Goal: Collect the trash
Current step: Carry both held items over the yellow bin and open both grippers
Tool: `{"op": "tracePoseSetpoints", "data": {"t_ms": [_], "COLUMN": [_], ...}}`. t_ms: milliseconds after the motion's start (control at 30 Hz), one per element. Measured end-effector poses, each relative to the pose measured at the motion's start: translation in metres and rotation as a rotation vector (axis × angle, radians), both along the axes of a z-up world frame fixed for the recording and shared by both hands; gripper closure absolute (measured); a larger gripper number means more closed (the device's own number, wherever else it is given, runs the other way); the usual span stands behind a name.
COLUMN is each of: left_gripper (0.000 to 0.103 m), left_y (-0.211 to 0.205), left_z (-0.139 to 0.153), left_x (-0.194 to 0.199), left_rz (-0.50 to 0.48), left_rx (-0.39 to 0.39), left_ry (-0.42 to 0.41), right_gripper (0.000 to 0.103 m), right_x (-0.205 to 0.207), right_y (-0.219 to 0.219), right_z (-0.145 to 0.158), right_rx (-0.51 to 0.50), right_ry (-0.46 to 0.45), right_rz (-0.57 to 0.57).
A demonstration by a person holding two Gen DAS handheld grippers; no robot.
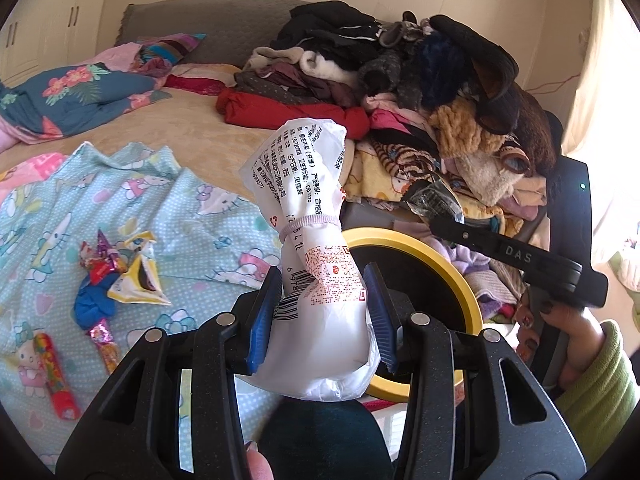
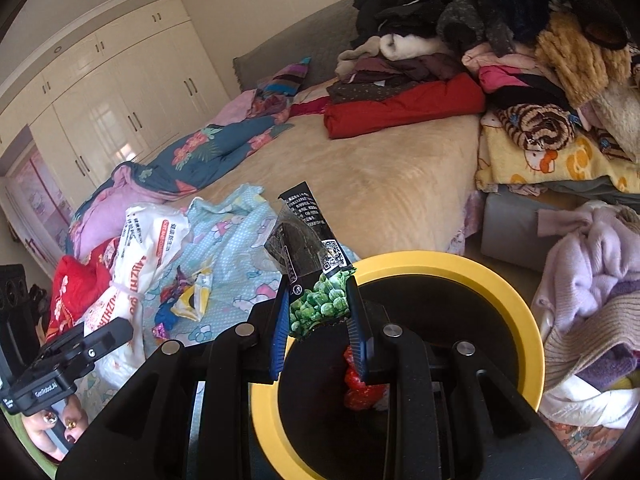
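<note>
**At the bed edge, over the bin: both grippers loaded**

Over the yellow-rimmed bin [image 2: 536, 344] beside the bed [image 2: 380, 184], both grippers angle downward; left gripper [image 1: 326, 316] clamped on a white plastic bag [image 1: 308, 200], blue pads pressing its lower half, bag twisted and banded at the neck, standing upright above the jaws; right gripper [image 2: 320, 332] pinched on a green-pea snack wrapper [image 2: 316, 280], wrapper sticking up past the fingertips, directly above the bin mouth; red wrapper [image 2: 360, 388] already inside the bin; loose candy wrappers [image 1: 120, 276] lie on the blue cartoon-print sheet [image 1: 168, 208], well apart from the bin; right hand [image 1: 568, 336] in a green sleeve grips the handle.
</note>
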State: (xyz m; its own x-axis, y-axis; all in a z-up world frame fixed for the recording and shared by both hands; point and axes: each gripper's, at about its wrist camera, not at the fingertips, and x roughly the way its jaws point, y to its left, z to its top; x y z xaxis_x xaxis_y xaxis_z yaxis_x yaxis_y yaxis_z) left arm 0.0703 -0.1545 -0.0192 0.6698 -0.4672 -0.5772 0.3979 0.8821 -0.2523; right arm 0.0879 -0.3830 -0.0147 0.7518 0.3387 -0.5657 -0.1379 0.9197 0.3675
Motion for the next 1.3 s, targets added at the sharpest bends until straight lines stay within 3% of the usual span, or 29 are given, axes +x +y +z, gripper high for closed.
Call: {"op": "tracePoseSetpoints", "data": {"t_ms": [533, 1300], "left_gripper": [0.068, 0.068], "left_y": [-0.046, -0.094], "left_z": [-0.023, -0.079], "left_x": [0.002, 0.035], "left_rz": [-0.111, -0.171], "left_rx": [0.033, 0.098], "left_ry": [0.034, 0.136], "right_gripper": [0.077, 0.076], "right_x": [0.002, 0.012], "right_y": [-0.036, -0.064], "right_z": [-0.022, -0.058], "right_rx": [0.034, 0.076], "right_ry": [0.064, 0.195], "right_rz": [-0.1, -0.174]}}
